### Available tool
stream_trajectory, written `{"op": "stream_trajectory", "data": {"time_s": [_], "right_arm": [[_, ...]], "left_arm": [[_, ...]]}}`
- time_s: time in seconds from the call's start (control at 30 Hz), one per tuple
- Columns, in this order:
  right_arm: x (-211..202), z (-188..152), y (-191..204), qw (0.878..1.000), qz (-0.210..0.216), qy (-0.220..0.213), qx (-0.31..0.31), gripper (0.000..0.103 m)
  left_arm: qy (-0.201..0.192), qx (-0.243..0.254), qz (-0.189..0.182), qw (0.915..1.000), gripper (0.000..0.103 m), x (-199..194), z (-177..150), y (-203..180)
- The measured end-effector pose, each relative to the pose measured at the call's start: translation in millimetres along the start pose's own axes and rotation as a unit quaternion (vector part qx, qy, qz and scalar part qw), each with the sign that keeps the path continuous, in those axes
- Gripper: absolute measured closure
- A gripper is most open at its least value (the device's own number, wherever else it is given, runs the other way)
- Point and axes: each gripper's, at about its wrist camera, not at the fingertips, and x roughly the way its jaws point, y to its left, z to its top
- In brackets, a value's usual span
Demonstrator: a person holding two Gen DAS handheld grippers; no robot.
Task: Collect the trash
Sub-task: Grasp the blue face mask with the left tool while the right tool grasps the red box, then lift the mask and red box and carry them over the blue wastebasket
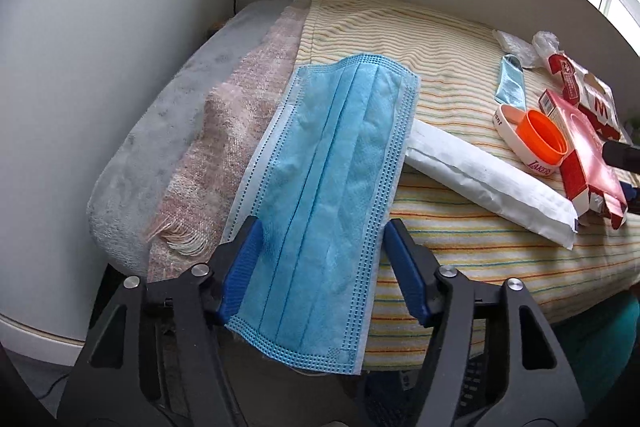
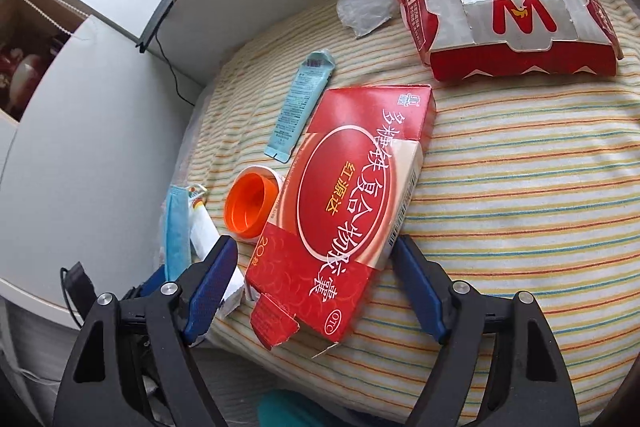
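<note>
A: The left gripper (image 1: pixel 320 267) is seen half open, its blue pads either side of the mask (image 1: pixel 328 187) — whether they press on it yet cannot be told.

B: The mask is draped over the near edge of the striped cloth (image 1: pixel 460 67). Soft, light, limp; it is best pinched across the pleats.

A: The right gripper (image 2: pixel 316 287) is spread wide, nothing gripped — the red box (image 2: pixel 344 195) lies between its jaws.

B: Thin card, probably hollow and easily crushed; its long edges should be taken. Beyond it lies the orange cap (image 2: pixel 250 205), then the sachet (image 2: pixel 300 105), farthest the carton (image 2: pixel 508 11).
</note>
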Motion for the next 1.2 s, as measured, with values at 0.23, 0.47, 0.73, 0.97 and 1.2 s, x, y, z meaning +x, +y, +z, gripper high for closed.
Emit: {"op": "stream_trajectory", "data": {"time_s": [0.23,0.47,0.73,0.97,1.2], "right_arm": [[-4.1,1.8,-12.7,1.000,0.004,-0.007,0.023,0.060],[-5.9,4.1,-9.0,1.000,0.010,-0.023,0.018,0.068],[-13.4,10.3,7.7,0.999,0.014,-0.037,-0.014,0.074],[-13.6,10.0,25.1,0.997,-0.001,-0.047,-0.059,0.074],[-22.6,11.9,37.7,0.992,-0.007,-0.064,-0.107,0.080]], "left_arm": [[-0.004,-0.028,-0.009,0.9996,0.077,-7.9,4.8,13.7],[-0.016,-0.055,-0.014,0.9983,0.090,-12.2,8.6,26.6],[-0.033,-0.078,-0.008,0.9963,0.095,-21.5,12.0,43.6],[-0.043,-0.085,-0.007,0.9954,0.097,-25.0,11.8,54.3],[-0.061,-0.106,-0.016,0.9924,0.098,-38.4,8.5,62.4]]}}
